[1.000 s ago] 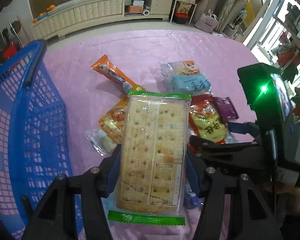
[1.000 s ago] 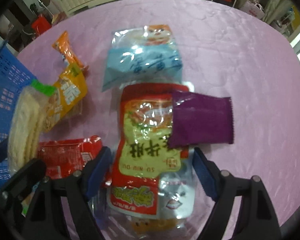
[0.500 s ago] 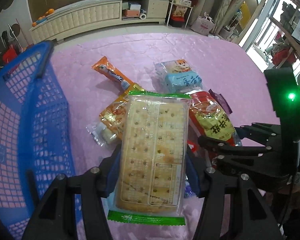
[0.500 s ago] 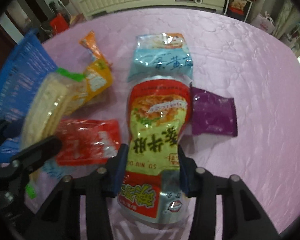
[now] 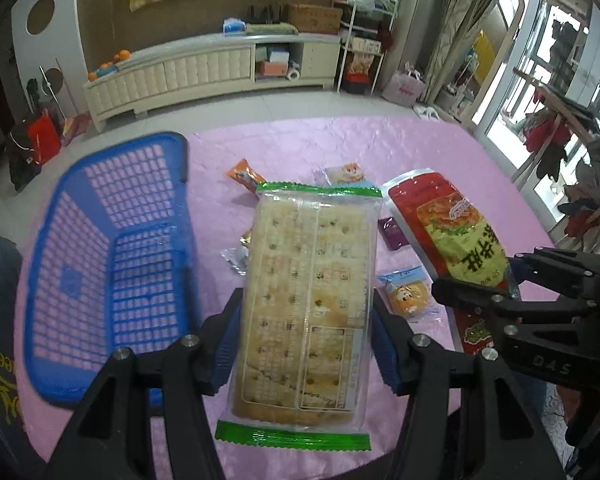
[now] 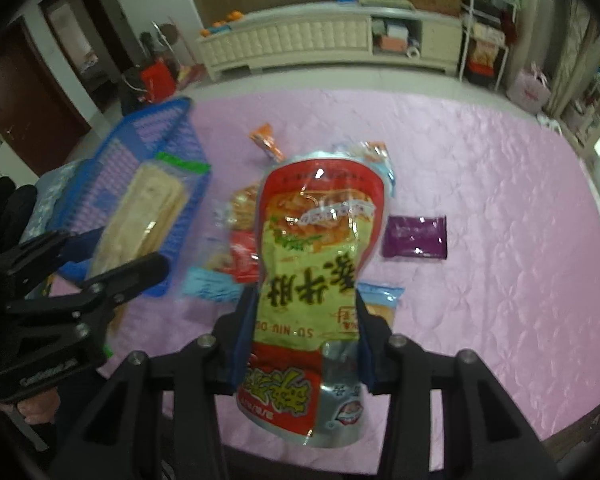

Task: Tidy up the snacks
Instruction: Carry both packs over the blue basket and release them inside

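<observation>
My left gripper [image 5: 306,320] is shut on a clear cracker pack with green ends [image 5: 308,292], held up above the pink table [image 5: 300,140], just right of the blue basket [image 5: 100,240]. The pack also shows in the right wrist view [image 6: 140,220], in front of the basket [image 6: 148,152]. My right gripper [image 6: 304,320] is shut on a red and yellow snack pouch [image 6: 316,264], lifted off the table; the pouch shows at the right of the left wrist view [image 5: 452,236]. The right gripper [image 5: 480,280] shows there too.
Loose snacks lie on the table: a purple packet [image 6: 414,236], an orange wrapper [image 6: 266,140], a red packet [image 6: 244,256], light blue packets [image 6: 208,286] and a small cake pack [image 5: 406,294]. A cream cabinet [image 5: 204,72] stands beyond the table.
Both grippers rose well above the table. My right gripper closed on the red and yellow pouch and lifted it. The cracker pack stayed held and now sits beside the basket.
</observation>
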`<action>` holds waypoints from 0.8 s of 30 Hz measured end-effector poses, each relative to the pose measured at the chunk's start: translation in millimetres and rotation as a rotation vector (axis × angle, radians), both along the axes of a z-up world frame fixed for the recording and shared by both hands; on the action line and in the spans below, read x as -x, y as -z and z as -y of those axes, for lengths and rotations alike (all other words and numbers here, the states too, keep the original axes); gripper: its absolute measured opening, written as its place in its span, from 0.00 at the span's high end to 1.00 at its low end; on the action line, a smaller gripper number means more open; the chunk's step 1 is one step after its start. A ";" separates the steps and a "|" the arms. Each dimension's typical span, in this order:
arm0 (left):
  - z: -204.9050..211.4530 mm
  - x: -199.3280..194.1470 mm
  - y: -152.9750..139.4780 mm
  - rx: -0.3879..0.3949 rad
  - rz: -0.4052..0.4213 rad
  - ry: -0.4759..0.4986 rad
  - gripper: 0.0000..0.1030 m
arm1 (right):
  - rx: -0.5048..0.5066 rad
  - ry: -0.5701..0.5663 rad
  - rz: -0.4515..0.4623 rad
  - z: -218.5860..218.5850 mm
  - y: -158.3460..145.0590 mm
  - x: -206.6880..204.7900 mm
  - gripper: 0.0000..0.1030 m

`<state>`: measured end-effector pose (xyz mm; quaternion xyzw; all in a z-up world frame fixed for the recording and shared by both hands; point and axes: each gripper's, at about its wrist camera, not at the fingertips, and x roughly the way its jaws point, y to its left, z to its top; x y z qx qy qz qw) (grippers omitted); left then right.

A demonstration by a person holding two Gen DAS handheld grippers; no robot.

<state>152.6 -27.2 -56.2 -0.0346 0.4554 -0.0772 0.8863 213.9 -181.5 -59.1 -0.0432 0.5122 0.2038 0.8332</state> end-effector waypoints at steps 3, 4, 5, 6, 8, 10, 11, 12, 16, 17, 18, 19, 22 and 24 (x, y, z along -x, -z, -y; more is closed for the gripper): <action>-12.3 10.3 -13.7 0.006 0.025 -0.009 0.46 | -0.013 -0.022 0.042 -10.5 -16.3 9.3 0.55; -17.3 13.6 -18.3 0.006 0.034 -0.013 0.46 | -0.024 -0.029 0.053 -15.8 -22.7 13.1 0.55; -24.6 17.9 -24.6 0.008 0.045 -0.020 0.46 | -0.032 -0.036 0.055 -13.4 -29.4 15.0 0.55; -29.8 21.2 -28.0 0.013 0.052 -0.025 0.46 | -0.044 -0.039 0.061 -17.1 -32.5 16.2 0.55; -41.5 25.6 -34.8 0.017 0.064 -0.033 0.46 | -0.050 -0.054 0.077 -28.4 -41.4 19.8 0.55; -53.8 29.9 -42.4 0.006 0.080 -0.044 0.46 | -0.062 -0.066 0.083 -38.5 -48.9 21.8 0.55; -59.7 31.3 -45.7 -0.001 0.084 -0.051 0.46 | -0.066 -0.072 0.089 -44.1 -51.6 21.5 0.55; -66.5 32.2 -49.2 -0.009 0.090 -0.059 0.46 | -0.070 -0.077 0.097 -50.2 -54.8 20.4 0.55; -92.3 35.6 -59.0 -0.038 0.113 -0.084 0.46 | -0.080 -0.111 0.102 -75.2 -60.7 12.7 0.55; -99.7 34.6 -62.0 -0.045 0.119 -0.091 0.46 | -0.080 -0.116 0.105 -80.1 -60.9 10.6 0.55; -104.1 33.8 -63.6 -0.050 0.124 -0.095 0.46 | -0.074 -0.132 0.107 -88.6 -61.4 7.4 0.55; -108.2 33.4 -65.7 -0.055 0.127 -0.100 0.46 | -0.074 -0.141 0.108 -94.7 -61.5 4.6 0.55; -121.9 27.6 -66.9 -0.068 0.127 -0.116 0.46 | -0.068 -0.172 0.102 -115.0 -58.9 -6.8 0.55; -130.0 20.9 -65.2 -0.079 0.117 -0.123 0.46 | -0.060 -0.198 0.092 -130.1 -55.6 -16.1 0.55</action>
